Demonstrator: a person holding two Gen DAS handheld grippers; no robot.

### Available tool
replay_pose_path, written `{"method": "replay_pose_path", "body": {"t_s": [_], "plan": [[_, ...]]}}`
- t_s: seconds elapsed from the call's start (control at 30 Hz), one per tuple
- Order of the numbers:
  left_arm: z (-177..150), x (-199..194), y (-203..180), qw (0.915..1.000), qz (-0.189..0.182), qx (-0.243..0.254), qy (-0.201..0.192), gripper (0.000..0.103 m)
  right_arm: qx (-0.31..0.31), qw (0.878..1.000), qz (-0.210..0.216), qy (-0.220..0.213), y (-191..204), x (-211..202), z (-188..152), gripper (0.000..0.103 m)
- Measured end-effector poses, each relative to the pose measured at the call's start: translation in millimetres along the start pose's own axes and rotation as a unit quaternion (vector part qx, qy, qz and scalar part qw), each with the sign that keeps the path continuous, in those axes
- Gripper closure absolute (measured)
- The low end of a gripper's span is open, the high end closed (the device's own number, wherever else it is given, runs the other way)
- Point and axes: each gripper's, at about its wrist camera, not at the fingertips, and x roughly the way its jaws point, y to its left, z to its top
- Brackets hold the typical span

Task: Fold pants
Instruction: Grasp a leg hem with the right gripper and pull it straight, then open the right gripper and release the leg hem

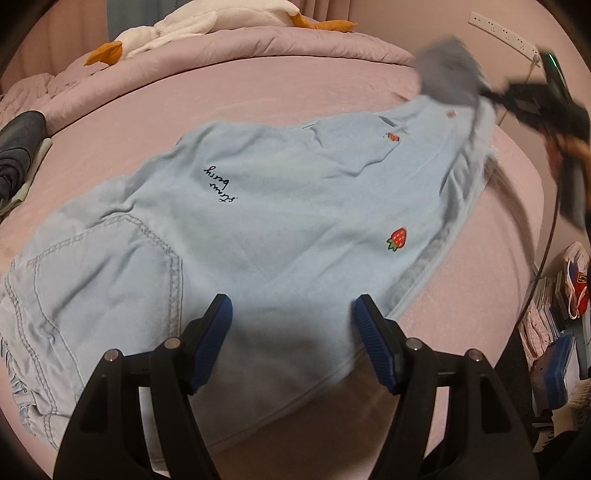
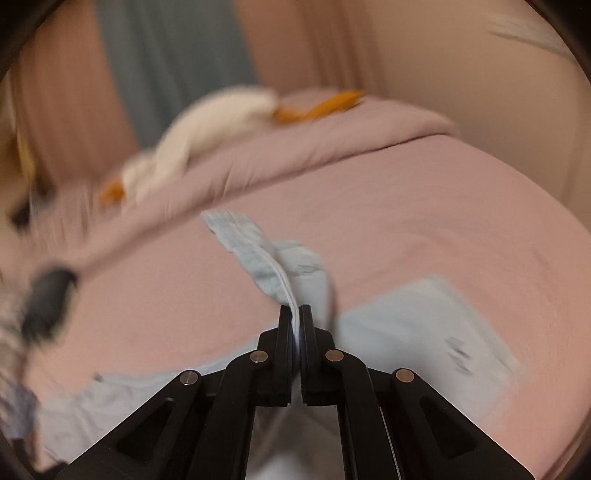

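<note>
- One pair of pale blue pants (image 1: 280,229) lies spread across a pink bed (image 1: 491,295), most of the cloth flat on the sheet.
- The cloth shows a red strawberry patch (image 1: 397,238) and dark script lettering (image 1: 218,185) near the middle, with a stitched back pocket (image 1: 110,273) toward the waist end.
- The hem end, far from the pocket, is lifted off the bed; the right gripper (image 2: 295,314) has its fingers closed on a thin fold of that blue cloth, which stands up above the tips.
- The left gripper (image 1: 293,314) hovers over the pants between the pocket and the strawberry patch, fingers spread wide and holding nothing.
- Judging by the drape and creases, the fabric is soft, light and limp; it should sag between grip points rather than hold shape, so seams, hems and the waistband look like the firmest places to pinch.
- Beyond the pants, away from the pocket, a pink duvet (image 1: 258,51) is heaped at the head of the bed with a white plush toy with orange parts (image 1: 192,26) on it.
- Dark folded clothes (image 1: 18,147) sit at the bed's edge, beyond the pocket end.
- Motion blur softens the right wrist view.
</note>
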Motion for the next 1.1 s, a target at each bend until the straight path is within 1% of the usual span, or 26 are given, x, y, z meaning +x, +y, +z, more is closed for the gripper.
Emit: {"method": "replay_pose_path", "body": {"t_s": [0.07,0.1,0.13,0.17,0.2,0.23,0.3,0.33,0.4,0.47,0.5,0.57,0.6,0.63,0.7,0.73,0.8,0.87,0.9,0.93,1.0,1.03,1.07,1.1], "plan": [[-3,0,-3,1.0000,0.005,0.002,0.001,0.033,0.037,0.999,-0.002,0.018,-38,-1,-17,0.100],[-2,0,-3,1.0000,0.008,0.004,0.001,0.033,0.056,0.998,-0.015,0.038,-54,4,-27,0.100],[-2,1,-4,0.9999,0.011,0.005,0.001,0.033,0.071,0.996,-0.017,0.053,-66,10,-34,0.100],[-2,2,-3,0.9999,0.015,0.004,0.001,0.033,0.097,0.993,-0.004,0.064,-83,17,-44,0.100],[0,2,-2,0.9998,0.018,0.000,0.001,0.033,0.118,0.991,0.002,0.068,-92,21,-49,0.095],[-1,2,-1,0.9998,0.020,-0.003,0.000,0.033,0.153,0.986,0.013,0.069,-105,24,-55,0.085],[-5,-1,-1,0.9996,0.027,-0.009,-0.003,0.033,0.205,0.976,0.048,0.051,-117,19,-64,0.083],[-9,-3,-2,0.9995,0.029,-0.013,-0.004,0.034,0.220,0.973,0.057,0.040,-123,16,-64,0.078],[-9,-4,0,0.9992,0.032,-0.022,-0.006,0.037,0.229,0.972,0.051,0.025,-129,10,-61,0.069],[-8,-4,2,0.9989,0.037,-0.027,-0.008,0.041,0.245,0.968,0.050,0.019,-138,12,-56,0.069],[-8,-4,2,0.9986,0.044,-0.030,-0.009,0.048,0.254,0.966,0.051,0.020,-143,14,-53,0.069],[-8,-5,4,0.9980,0.051,-0.036,-0.010,0.056,0.254,0.966,0.050,0.023,-137,16,-52,0.069],[-8,-6,7,0.9975,0.056,-0.041,-0.011,0.062,0.249,0.967,0.044,0.025,-134,17,-51,0.081],[-8,-7,9,0.9972,0.059,-0.045,-0.011,0.068,0.231,0.972,0.035,0.027,-129,17,-45,0.099],[-8,-8,14,0.9962,0.066,-0.055,-0.013,0.074,0.209,0.977,0.037,0.018,-124,15,-41,0.099],[-7,-7,17,0.9958,0.067,-0.061,-0.013,0.075,0.198,0.979,0.042,0.006,-119,6,-37,0.099],[-6,-7,20,0.9952,0.068,-0.069,-0.012,0.075,0.198,0.979,0.051,-0.016,-118,0,-40,0.099],[-6,-7,20,0.9952,0.070,-0.068,-0.012,0.075,0.203,0.979,0.032,-0.002,-126,6,-48,0.099],[-6,-7,21,0.9952,0.070,-0.067,-0.012,0.075,0.201,0.979,-0.002,0.031,-133,17,-56,0.099],[-6,-8,21,0.9953,0.069,-0.067,-0.010,0.075,0.203,0.978,-0.021,0.052,-136,27,-62,0.099],[-5,-12,25,0.9952,0.060,-0.077,-0.008,0.075,0.230,0.972,0.008,0.036,-146,24,-69,0.099],[-5,-16,28,0.9948,0.056,-0.085,-0.010,0.075,0.244,0.969,0.007,0.029,-149,17,-68,0.093],[-6,-21,33,0.9940,0.052,-0.095,-0.015,0.075,0.245,0.969,-0.004,0.023,-148,11,-66,0.088],[-6,-28,40,0.9929,0.049,-0.106,-0.024,0.074,0.237,0.971,-0.029,0.013,-146,3,-64,0.073]]}}
